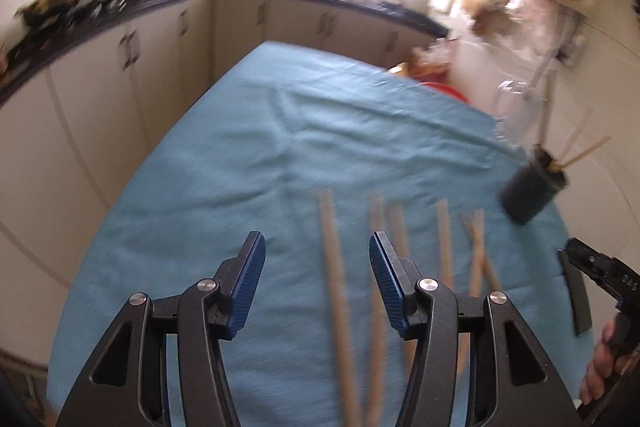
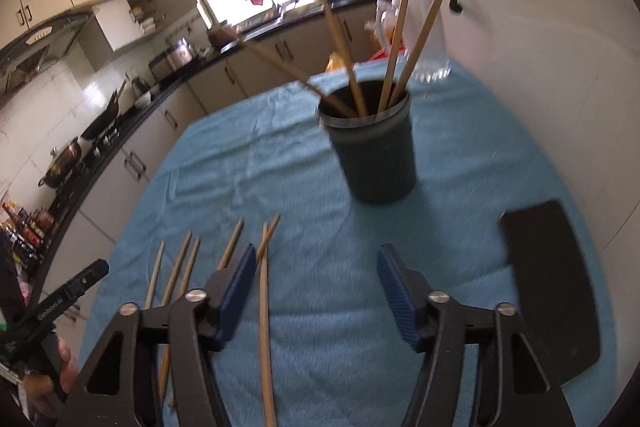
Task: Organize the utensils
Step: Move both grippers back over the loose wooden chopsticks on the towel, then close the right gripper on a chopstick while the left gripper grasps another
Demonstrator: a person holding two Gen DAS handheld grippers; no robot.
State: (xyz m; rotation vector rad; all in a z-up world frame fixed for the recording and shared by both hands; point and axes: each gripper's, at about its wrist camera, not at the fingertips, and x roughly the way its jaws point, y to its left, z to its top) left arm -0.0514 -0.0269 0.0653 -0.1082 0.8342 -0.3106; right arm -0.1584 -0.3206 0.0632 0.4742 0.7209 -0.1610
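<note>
Right wrist view showed me the loose chopsticks [image 2: 264,291] lying in a rough row on the blue cloth [image 2: 320,163] toward the near left edge of the surface, tips pointing away from me, with two of them crossing at their far ends. Four more already stood in the dark holder cup [image 2: 374,155], which sat well apart toward the far right, with a flat black board [image 2: 552,291] beside it near the right edge.

I judged the sticks light, stiff and smooth, likely wood or bamboo, so they would roll or pivot in a pinch taken near one end. I reckoned the best hold was across the middle of a single stick, squarely on the ribbed blue pads [image 2: 390,291]. The crossed pair would likely drag each other if lifted together. The soft cloth could also bunch under a low pinch.

My right gripper [image 2: 316,291] hovered low over the cloth, jaws spread wide and holding nothing, one stick passing under its left finger. My left gripper [image 1: 316,283] was likewise released and empty, angled down over the row with one chopstick [image 1: 336,291] lying between its fingers. That view was motion-blurred, so I could not tell whether it touched anything.
</note>
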